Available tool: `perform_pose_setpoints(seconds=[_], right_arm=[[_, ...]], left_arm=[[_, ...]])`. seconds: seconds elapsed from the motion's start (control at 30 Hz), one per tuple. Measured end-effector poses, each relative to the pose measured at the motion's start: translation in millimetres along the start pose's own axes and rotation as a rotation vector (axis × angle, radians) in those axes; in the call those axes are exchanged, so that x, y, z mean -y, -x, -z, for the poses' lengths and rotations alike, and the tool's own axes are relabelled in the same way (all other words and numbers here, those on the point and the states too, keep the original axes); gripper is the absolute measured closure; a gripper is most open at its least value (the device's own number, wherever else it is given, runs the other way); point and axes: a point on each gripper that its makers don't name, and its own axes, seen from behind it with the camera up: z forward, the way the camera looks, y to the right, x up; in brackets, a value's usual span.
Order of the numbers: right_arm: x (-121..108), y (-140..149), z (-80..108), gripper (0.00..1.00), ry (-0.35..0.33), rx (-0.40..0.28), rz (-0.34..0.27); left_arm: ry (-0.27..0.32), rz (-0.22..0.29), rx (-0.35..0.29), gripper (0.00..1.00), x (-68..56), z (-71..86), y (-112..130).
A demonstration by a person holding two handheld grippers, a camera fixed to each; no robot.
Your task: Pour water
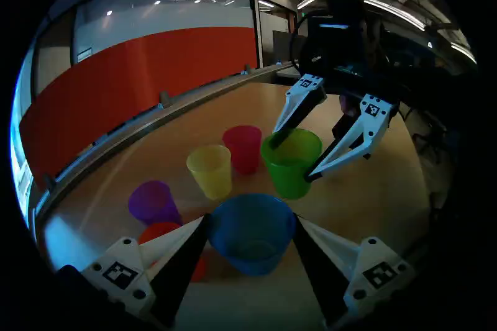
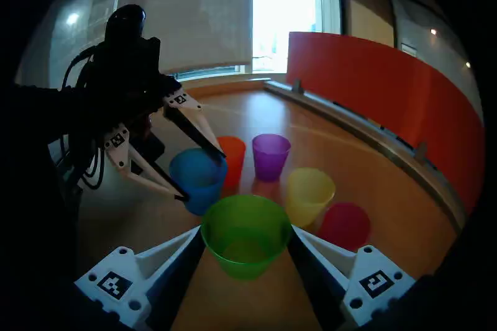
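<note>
The left claw (image 1: 250, 222) is clamped on an upright blue cup (image 1: 251, 250), a finger pressing each side, low over the desk (image 1: 379, 200). The right claw (image 2: 246, 235) grips a green cup (image 2: 245, 259) the same way, just beside the blue one. Yellow (image 1: 211, 171), red (image 1: 243, 148), purple (image 1: 153, 202) and orange (image 1: 160, 230) cups stand clustered close by.

No words or numbers can be read: the left gripper (image 1: 250, 224) and right gripper (image 2: 245, 233) bear only black-and-white square code marks, and a small plate (image 1: 84, 54) on the far left wall, perhaps a sign, is too blurred.
</note>
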Motion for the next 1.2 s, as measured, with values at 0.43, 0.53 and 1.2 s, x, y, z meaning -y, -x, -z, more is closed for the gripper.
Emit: perform_pose_setpoints(seconds=[0.43,0.53,1.2], right_arm=[[-2,16,-7.0,0.09,0.007,0.035,-0.001],[-1,18,-8.7,0.09,0.007,0.036,-0.002],[-1,24,-16.5,0.09,0.011,0.046,-0.008]], left_arm=[[0.026,-0.024,0.031,0.09,-5.0,-6.3,9],[0.031,-0.022,0.036,0.09,-6.4,-7.9,12],[0.041,-0.05,0.057,0.09,-12.6,-12.8,29]])
